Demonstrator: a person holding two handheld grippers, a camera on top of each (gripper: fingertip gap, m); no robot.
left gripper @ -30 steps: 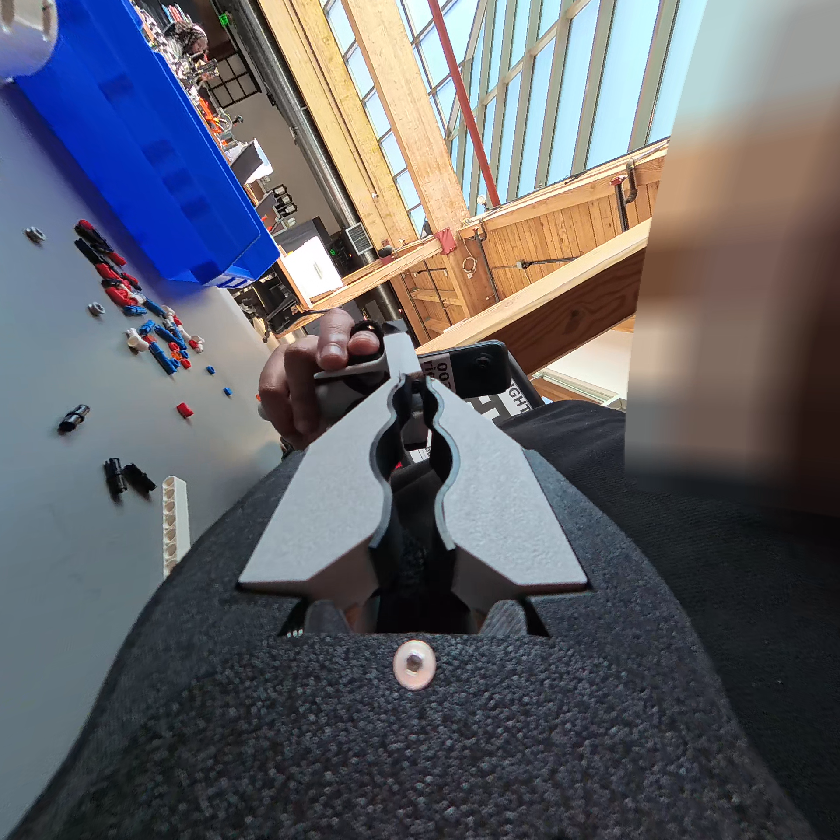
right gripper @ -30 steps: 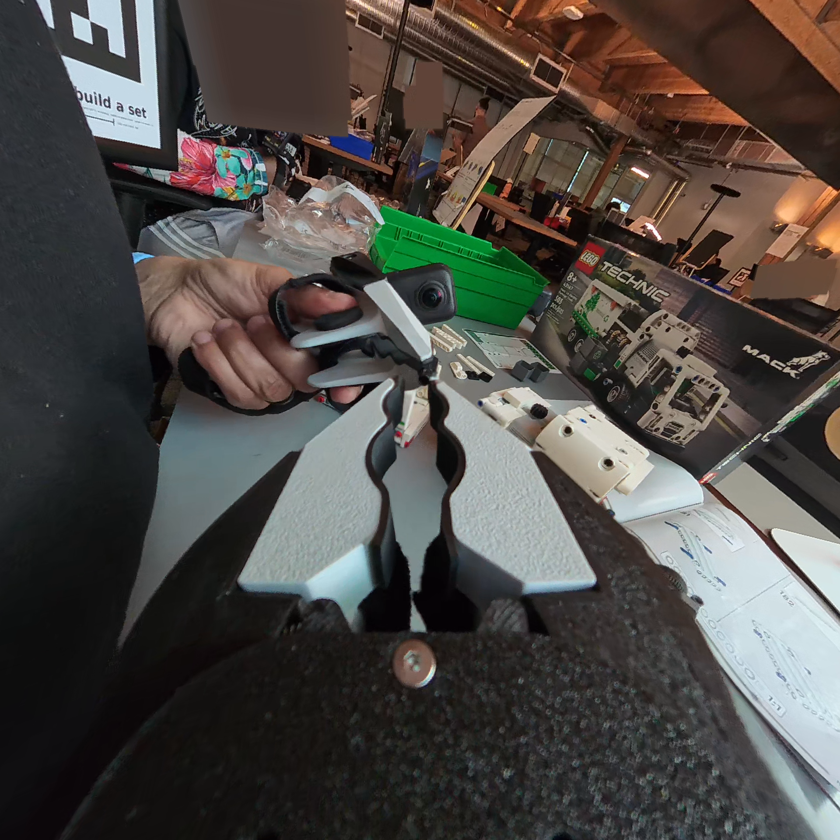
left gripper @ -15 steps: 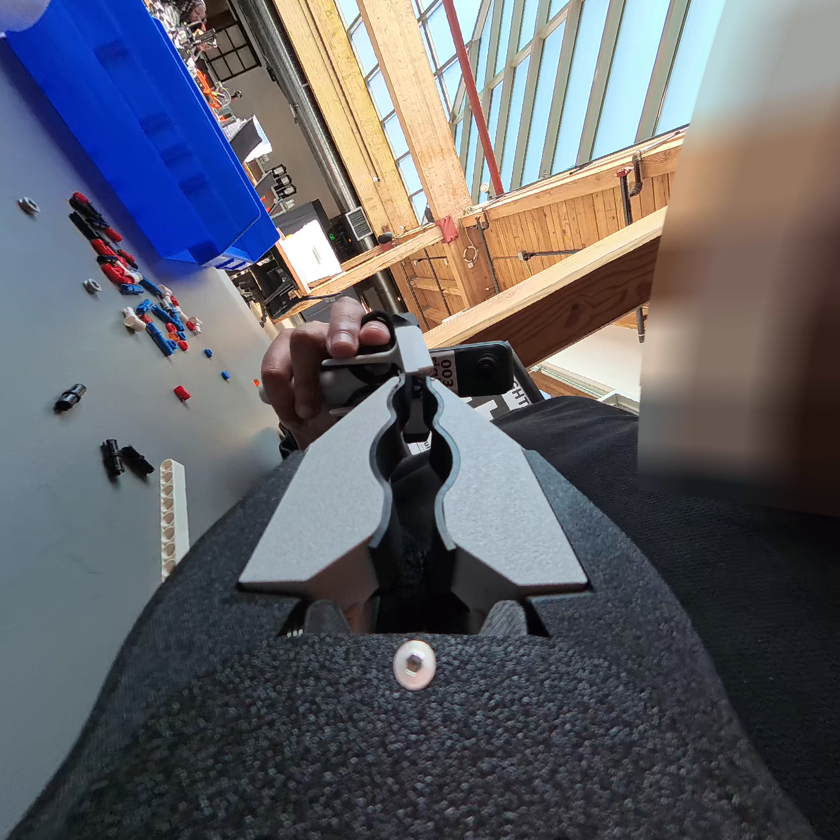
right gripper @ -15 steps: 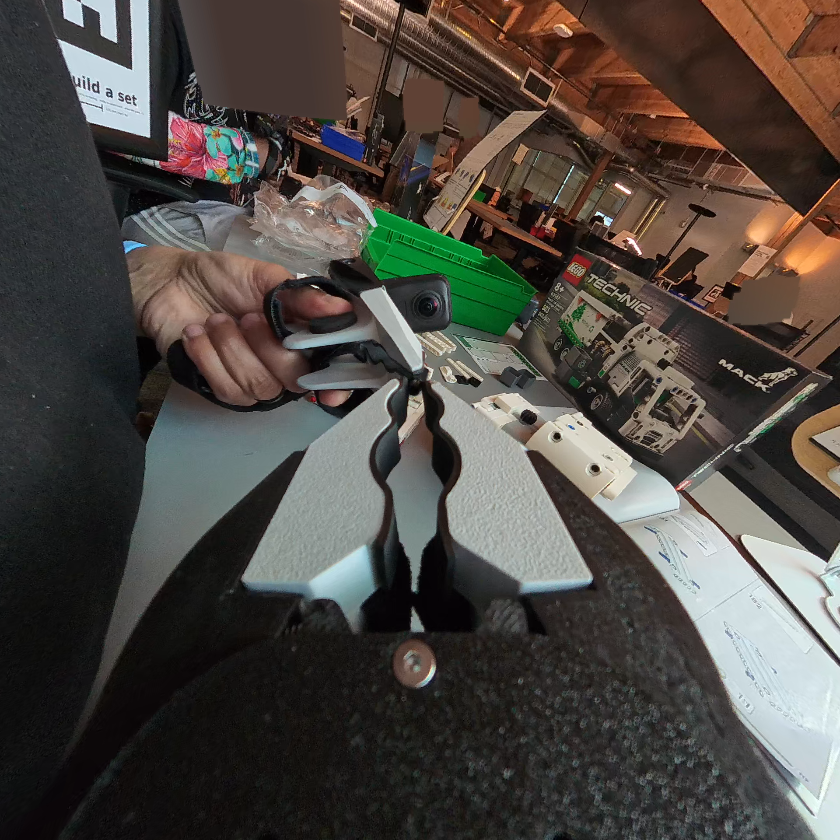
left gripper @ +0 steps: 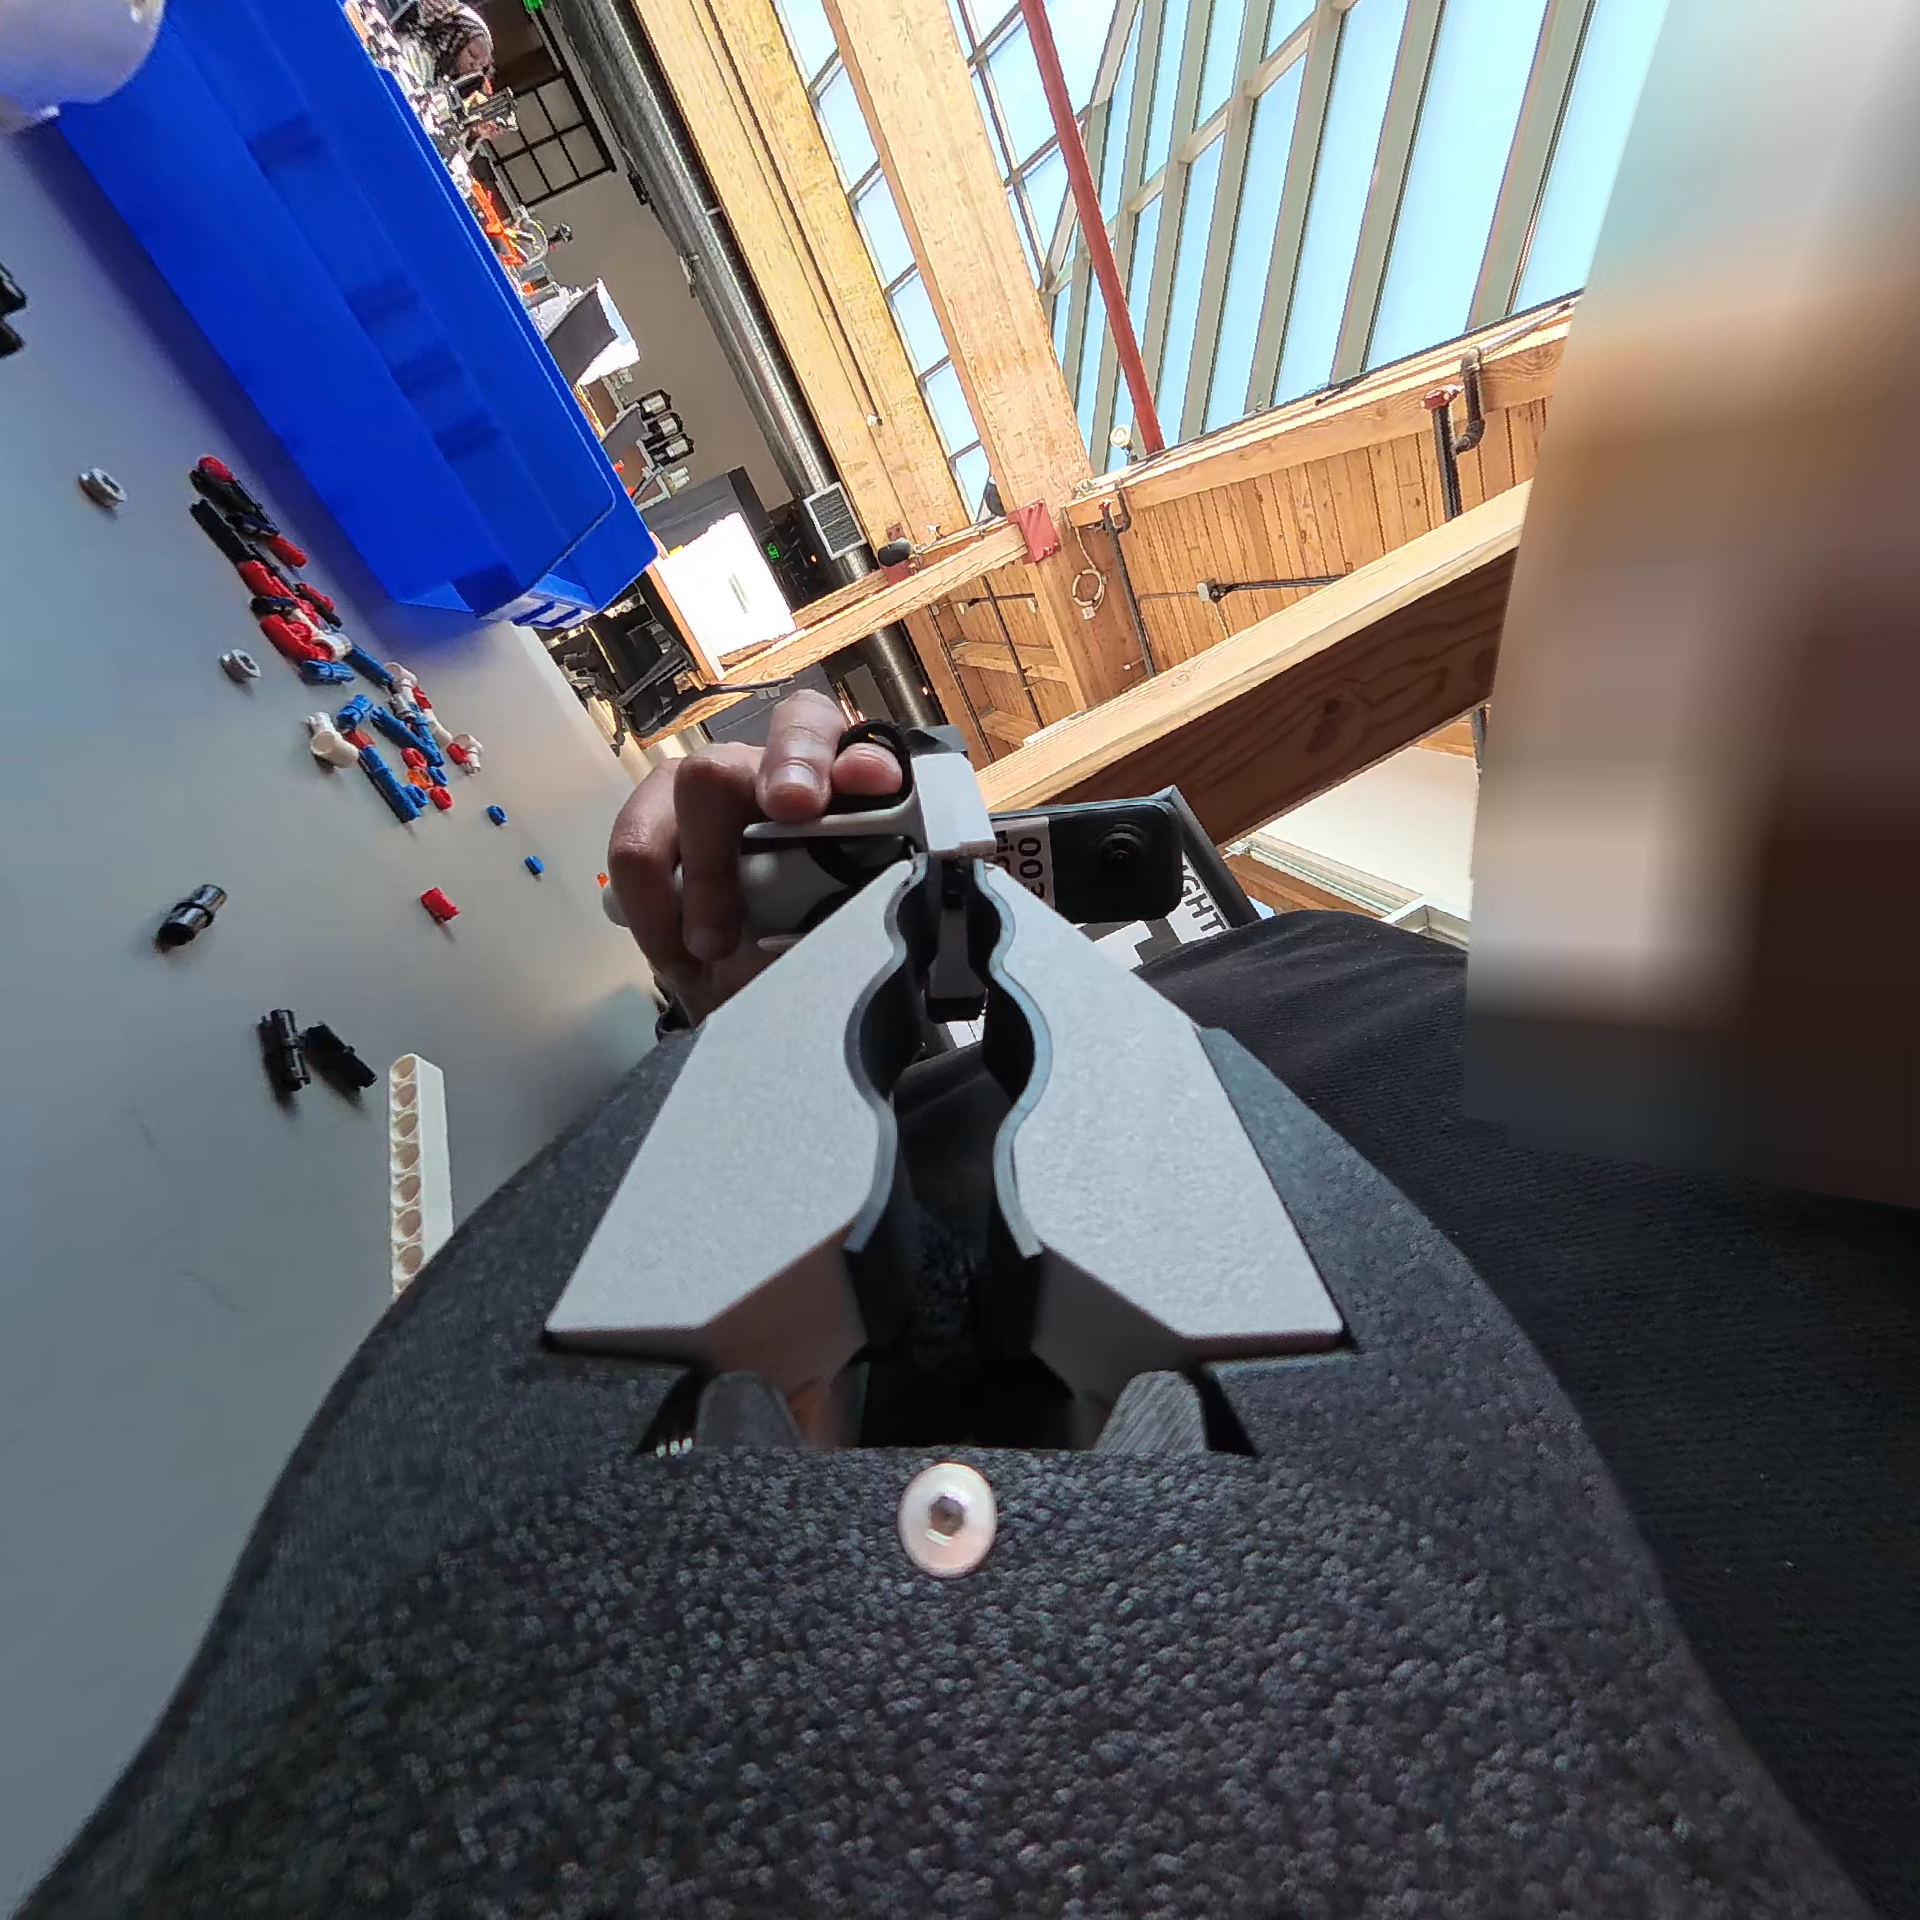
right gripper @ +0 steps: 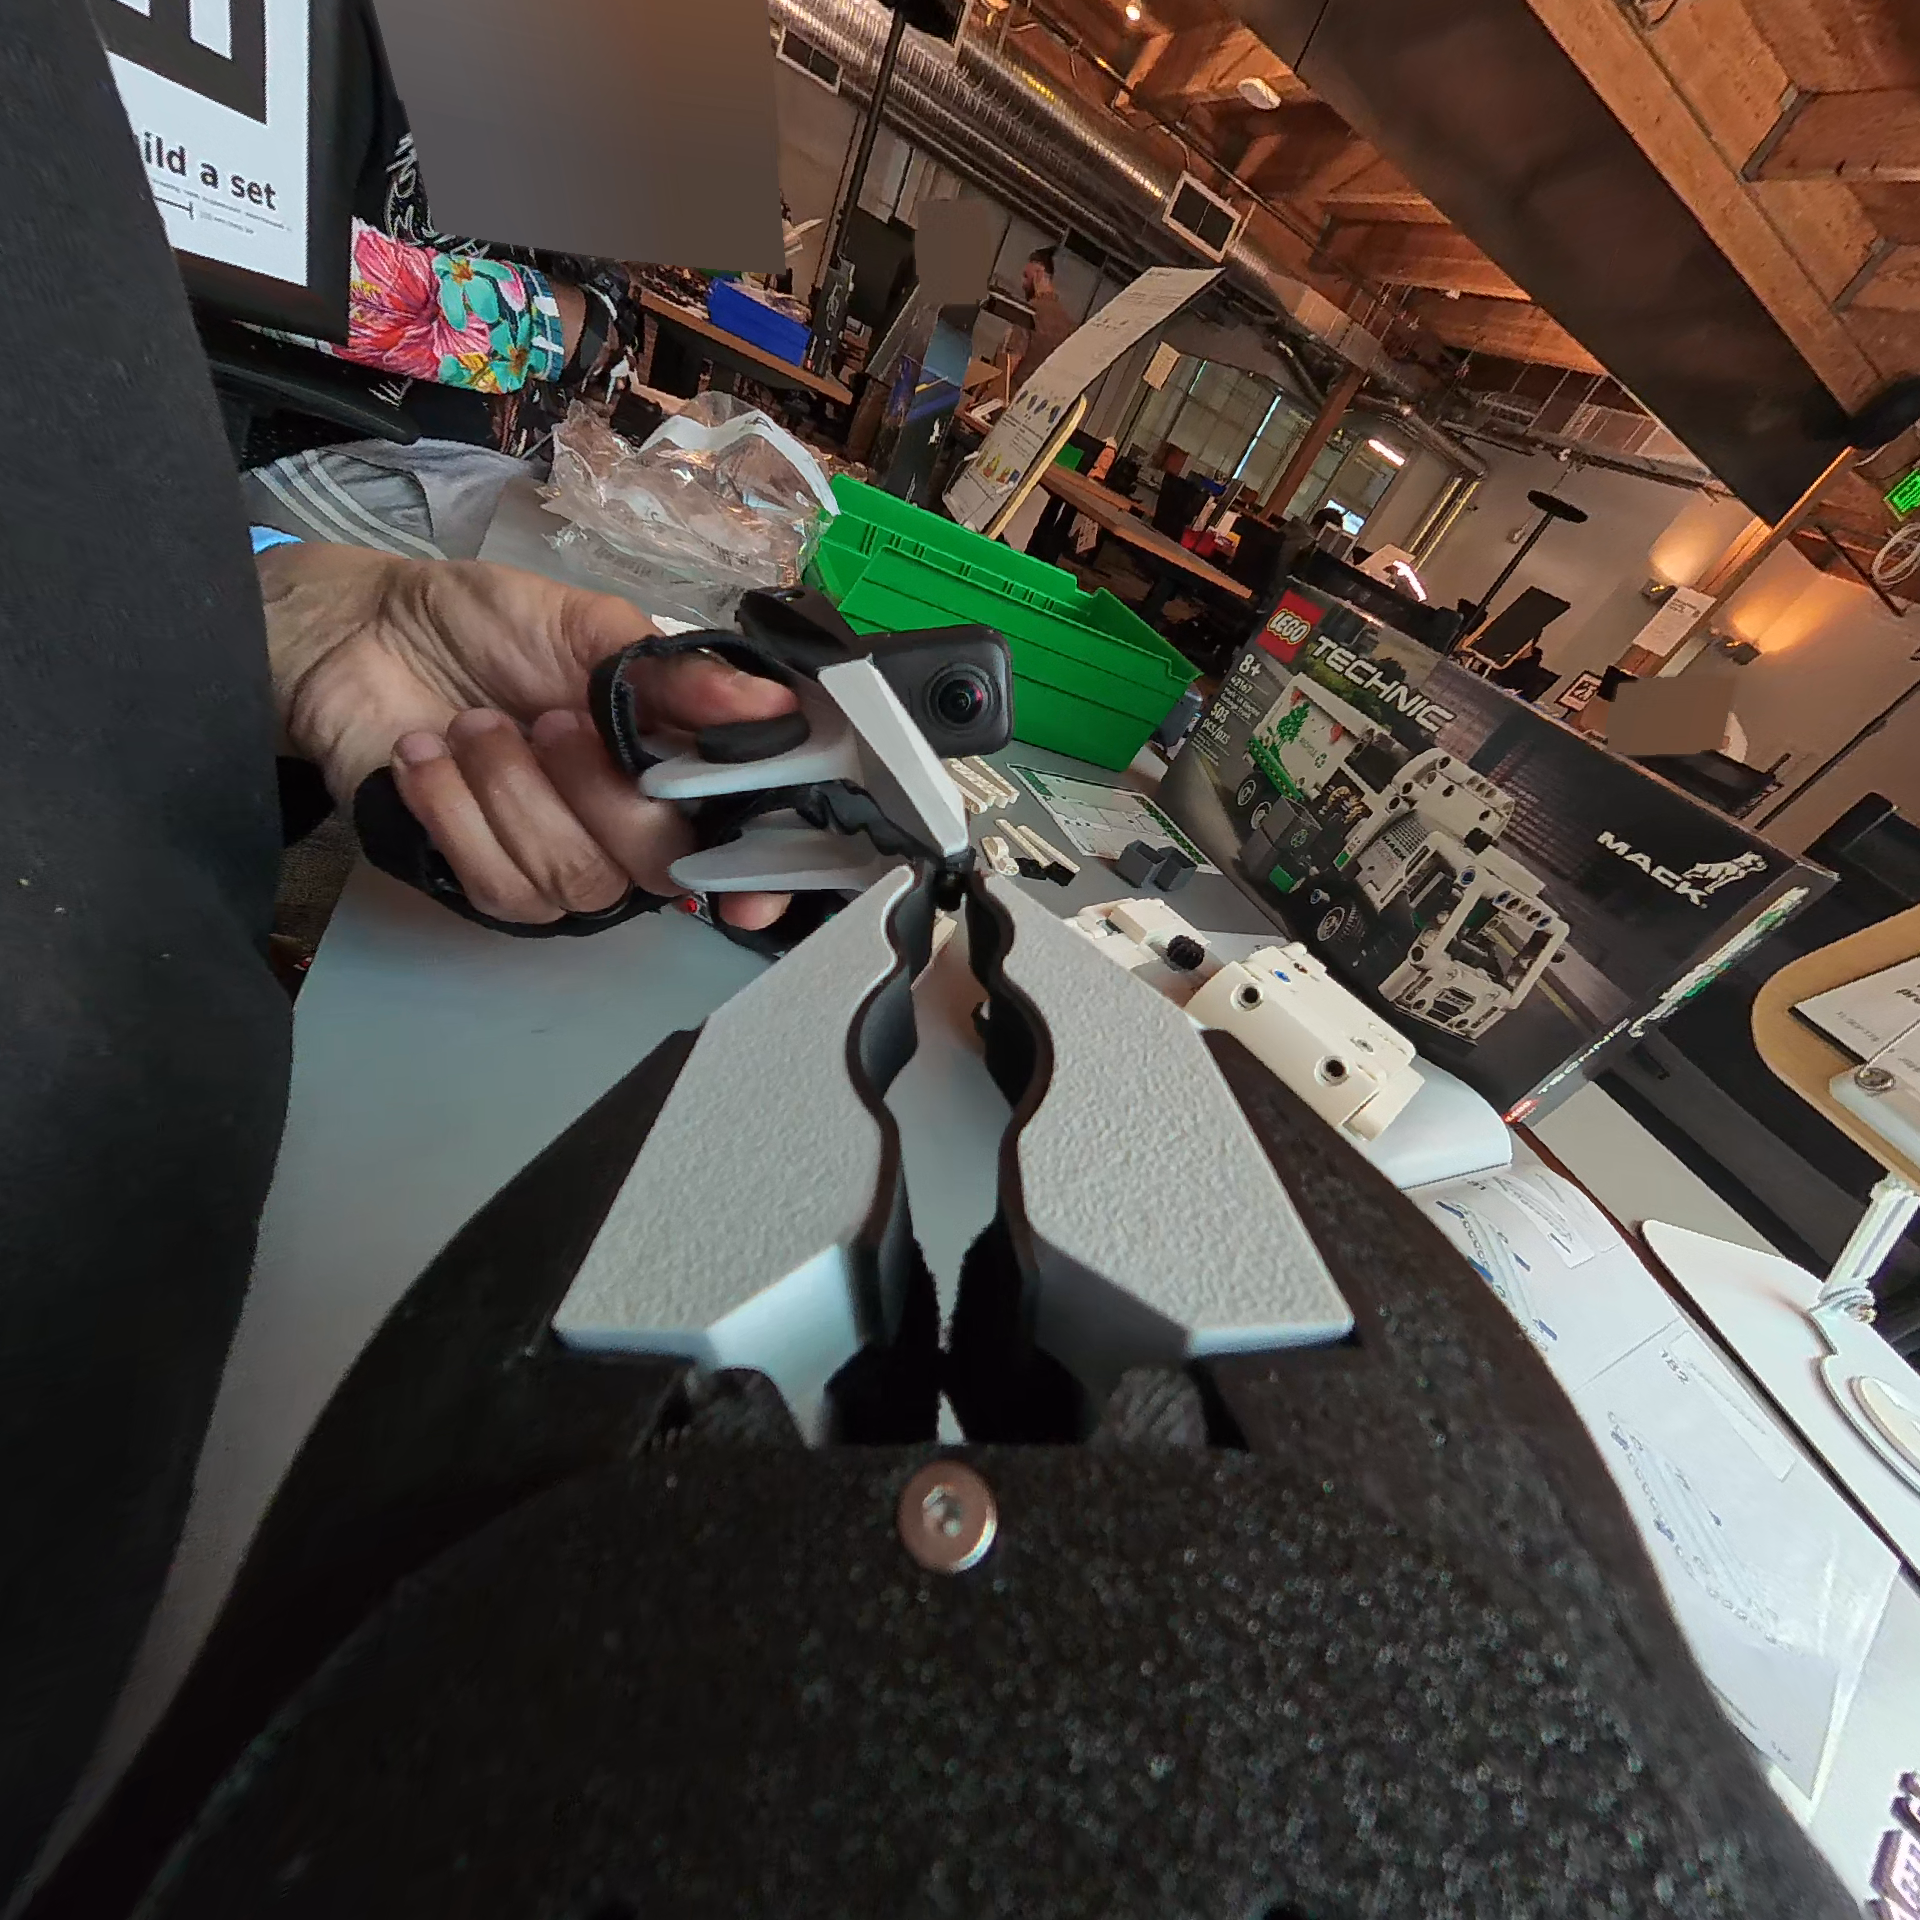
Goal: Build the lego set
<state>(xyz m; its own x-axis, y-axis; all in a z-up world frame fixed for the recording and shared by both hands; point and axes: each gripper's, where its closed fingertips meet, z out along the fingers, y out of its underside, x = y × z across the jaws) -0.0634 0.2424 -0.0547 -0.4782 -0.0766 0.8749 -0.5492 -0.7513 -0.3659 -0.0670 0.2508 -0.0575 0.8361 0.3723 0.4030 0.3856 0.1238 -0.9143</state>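
Black pin (right gripper: pixel 948 885) sits in mid-air above the surface (right gripper: pixel 468 1039), pinched tip-to-tip. The right gripper (right gripper: pixel 945 896) is narrow with its pads on the pin, and the left gripper (left gripper: pixel 943 883) is nearly closed on the pin's other end. Risk: both holds are shallow, so a twist or uneven pull could flick the pin out among the loose pieces (left gripper: pixel 395 748).

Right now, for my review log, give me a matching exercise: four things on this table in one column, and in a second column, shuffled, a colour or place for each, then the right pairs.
Things:
1. large plastic bin in the left wrist view
2. stacked plastic trays in the right wrist view
3. long white beam with holes
4. printed cardboard box showing a truck

Descriptions:
A. green
B. lies flat beside two small black pins
C. blue
D. stands behind the white brick assembly

Pairs: 1-C, 2-A, 3-B, 4-D
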